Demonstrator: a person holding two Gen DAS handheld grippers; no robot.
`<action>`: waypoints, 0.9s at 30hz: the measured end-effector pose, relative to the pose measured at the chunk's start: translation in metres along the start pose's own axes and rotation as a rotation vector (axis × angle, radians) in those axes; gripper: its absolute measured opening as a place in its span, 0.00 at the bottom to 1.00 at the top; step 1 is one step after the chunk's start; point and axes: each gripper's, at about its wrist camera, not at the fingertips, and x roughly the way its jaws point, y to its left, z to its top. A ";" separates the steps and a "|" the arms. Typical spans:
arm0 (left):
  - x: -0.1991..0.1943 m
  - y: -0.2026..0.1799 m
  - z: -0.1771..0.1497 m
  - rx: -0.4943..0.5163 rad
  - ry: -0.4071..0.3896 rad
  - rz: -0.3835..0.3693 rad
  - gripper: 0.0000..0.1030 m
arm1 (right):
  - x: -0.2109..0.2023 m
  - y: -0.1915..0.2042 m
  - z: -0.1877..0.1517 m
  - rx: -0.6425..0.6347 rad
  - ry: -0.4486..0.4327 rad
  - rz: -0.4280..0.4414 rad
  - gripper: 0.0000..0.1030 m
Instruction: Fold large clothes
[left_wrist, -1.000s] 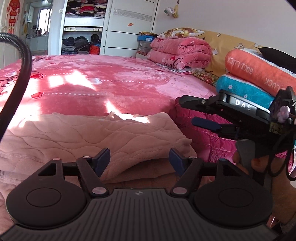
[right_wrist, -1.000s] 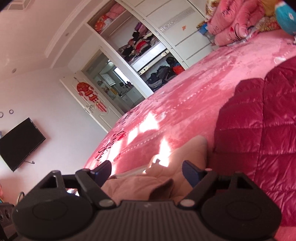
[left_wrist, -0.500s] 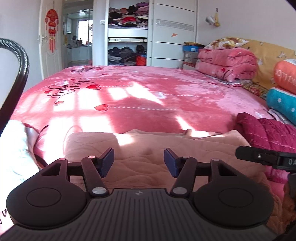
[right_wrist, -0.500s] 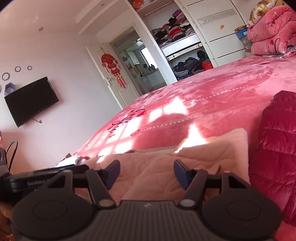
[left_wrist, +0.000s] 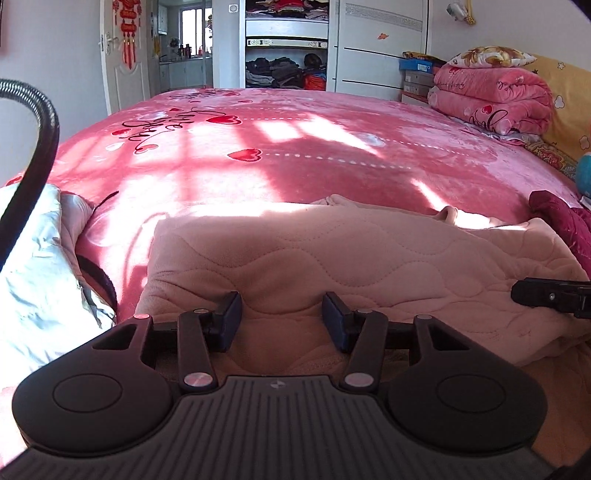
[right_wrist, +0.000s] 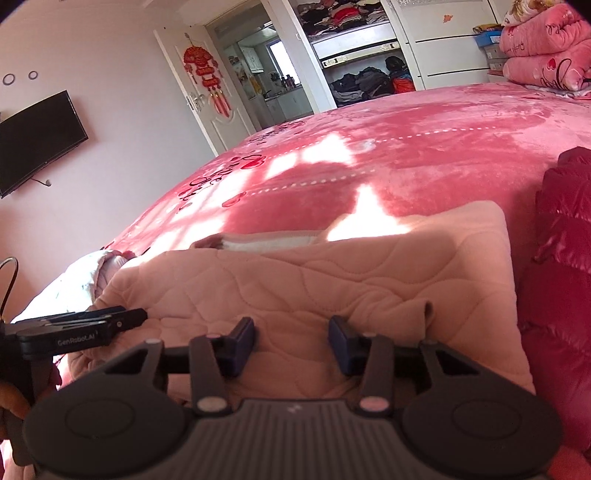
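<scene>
A pale pink quilted garment (left_wrist: 351, 251) lies folded on the red bed cover, near the front edge. My left gripper (left_wrist: 281, 317) is low over the garment's near edge; its jaws are closing with a bulge of the fabric between the blue pads, which stand apart. In the right wrist view the same garment (right_wrist: 332, 269) fills the foreground. My right gripper (right_wrist: 291, 341) is at its near edge further right, jaws closing, fabric between the pads. Each gripper shows in the other's view: the right gripper (left_wrist: 550, 295) on the right, the left gripper (right_wrist: 85, 328) on the left.
A dark red puffer jacket (right_wrist: 561, 258) lies right of the garment. A pale blue-white garment (left_wrist: 33, 258) sits at the left, under a black hose (left_wrist: 40, 140). The red bed cover (left_wrist: 295, 155) stretches to folded pink blankets (left_wrist: 491, 96) and an open wardrobe (left_wrist: 284, 48).
Both grippers have come down onto the pink garment's near edge and their jaws have narrowed. The right wrist view has rolled level; the left view has swung left.
</scene>
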 end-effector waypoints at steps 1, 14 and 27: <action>0.002 0.001 0.000 0.005 -0.001 -0.003 0.62 | 0.003 0.001 0.000 -0.008 0.001 -0.003 0.42; -0.003 -0.008 -0.001 0.045 -0.026 0.018 0.63 | 0.017 0.010 -0.013 -0.140 -0.080 -0.047 0.43; -0.103 -0.044 -0.019 0.079 -0.072 -0.062 0.78 | -0.047 0.022 -0.008 -0.102 -0.071 -0.104 0.69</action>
